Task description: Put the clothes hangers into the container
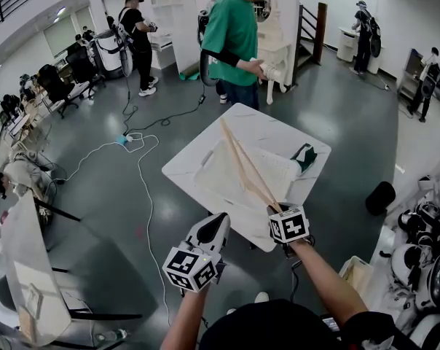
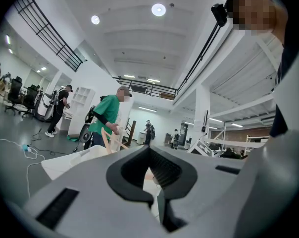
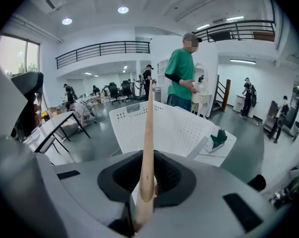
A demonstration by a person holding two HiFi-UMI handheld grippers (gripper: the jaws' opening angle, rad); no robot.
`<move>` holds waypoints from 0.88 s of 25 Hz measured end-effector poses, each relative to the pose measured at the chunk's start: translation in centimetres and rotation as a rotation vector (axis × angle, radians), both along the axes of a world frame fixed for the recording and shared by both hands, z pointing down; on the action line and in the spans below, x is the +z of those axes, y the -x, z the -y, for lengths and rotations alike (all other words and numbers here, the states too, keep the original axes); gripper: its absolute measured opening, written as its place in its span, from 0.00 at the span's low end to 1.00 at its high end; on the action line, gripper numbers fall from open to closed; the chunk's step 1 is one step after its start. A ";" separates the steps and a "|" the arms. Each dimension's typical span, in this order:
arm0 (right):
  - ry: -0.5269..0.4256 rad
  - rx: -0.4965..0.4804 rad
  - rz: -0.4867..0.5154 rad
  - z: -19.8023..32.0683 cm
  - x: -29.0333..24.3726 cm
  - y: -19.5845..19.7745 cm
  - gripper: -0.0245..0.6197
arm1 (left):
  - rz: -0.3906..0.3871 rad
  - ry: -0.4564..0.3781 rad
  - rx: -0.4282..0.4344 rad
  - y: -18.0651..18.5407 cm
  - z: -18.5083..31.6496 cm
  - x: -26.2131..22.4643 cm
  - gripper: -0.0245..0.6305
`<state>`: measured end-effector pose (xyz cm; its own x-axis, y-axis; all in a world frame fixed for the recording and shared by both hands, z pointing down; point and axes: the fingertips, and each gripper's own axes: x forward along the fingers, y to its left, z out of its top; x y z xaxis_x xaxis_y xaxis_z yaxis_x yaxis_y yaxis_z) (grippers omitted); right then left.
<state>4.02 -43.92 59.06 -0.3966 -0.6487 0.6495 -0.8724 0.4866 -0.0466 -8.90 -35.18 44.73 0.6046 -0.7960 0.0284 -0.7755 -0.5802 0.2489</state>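
My right gripper (image 1: 277,208) is shut on a pale wooden clothes hanger (image 1: 245,168). Its thin arms slant up and to the left above the white perforated container (image 1: 205,160) on the white table (image 1: 267,126). In the right gripper view the hanger (image 3: 148,148) rises from between the jaws of my right gripper (image 3: 145,197), in front of the container's holed wall (image 3: 176,128). My left gripper (image 1: 218,222) hovers at the table's near edge, left of the right one, shut with nothing in it. In the left gripper view the hanger (image 2: 110,140) shows beyond my left gripper (image 2: 157,195).
A dark green cloth (image 1: 305,155) lies on the table's right side, beside the container. A person in a green shirt (image 1: 234,35) stands just past the table's far corner. Cables (image 1: 136,141) trail over the floor to the left. More people and desks stand further off.
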 end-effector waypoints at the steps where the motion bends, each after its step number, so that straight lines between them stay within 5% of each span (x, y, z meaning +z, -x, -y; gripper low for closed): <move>1: 0.007 0.000 -0.002 0.0 0.2 0.0 0.14 | 0.000 0.002 0.000 0.0 0.0 0.1 0.04; 22: 0.087 0.005 -0.078 0.3 1.8 0.8 0.14 | -0.011 0.010 -0.026 1.5 0.2 0.4 0.04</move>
